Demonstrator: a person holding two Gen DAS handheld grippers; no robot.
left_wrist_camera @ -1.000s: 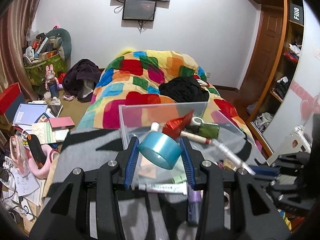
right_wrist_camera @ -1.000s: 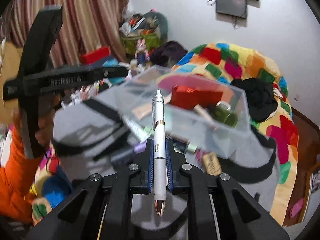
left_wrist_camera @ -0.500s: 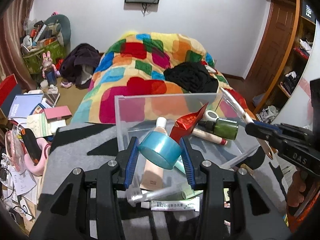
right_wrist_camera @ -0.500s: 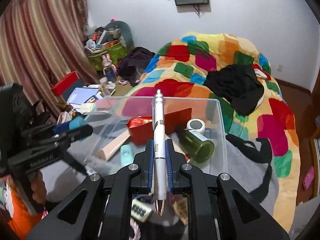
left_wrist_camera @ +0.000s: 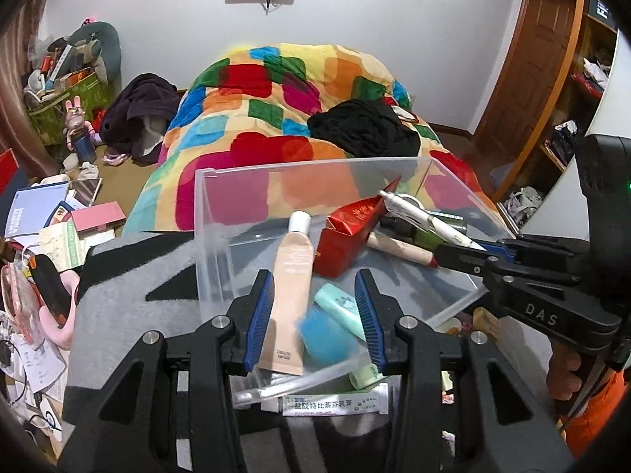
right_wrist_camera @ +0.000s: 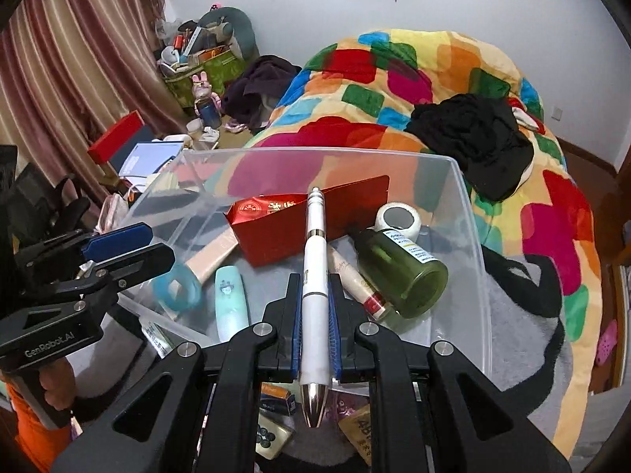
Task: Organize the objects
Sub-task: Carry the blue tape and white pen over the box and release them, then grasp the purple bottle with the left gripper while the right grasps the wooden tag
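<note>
Over the bin (right_wrist_camera: 473, 236), both hand-held grippers

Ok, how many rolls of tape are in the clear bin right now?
2. A blue roll, blurred, sits by the left gripper. A white roll is at the far side of the bin, beside the green bottle. The red packet may hide more.

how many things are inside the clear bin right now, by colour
red: 1, the red packet
green: 1, the green bottle
blue: 1, the blue tape roll, blurred
mint: 1, the mint tube
beige: 2, the beige tube and the slim beige stick
white: 1, the white round container
total: 7 in the clear bin
</note>
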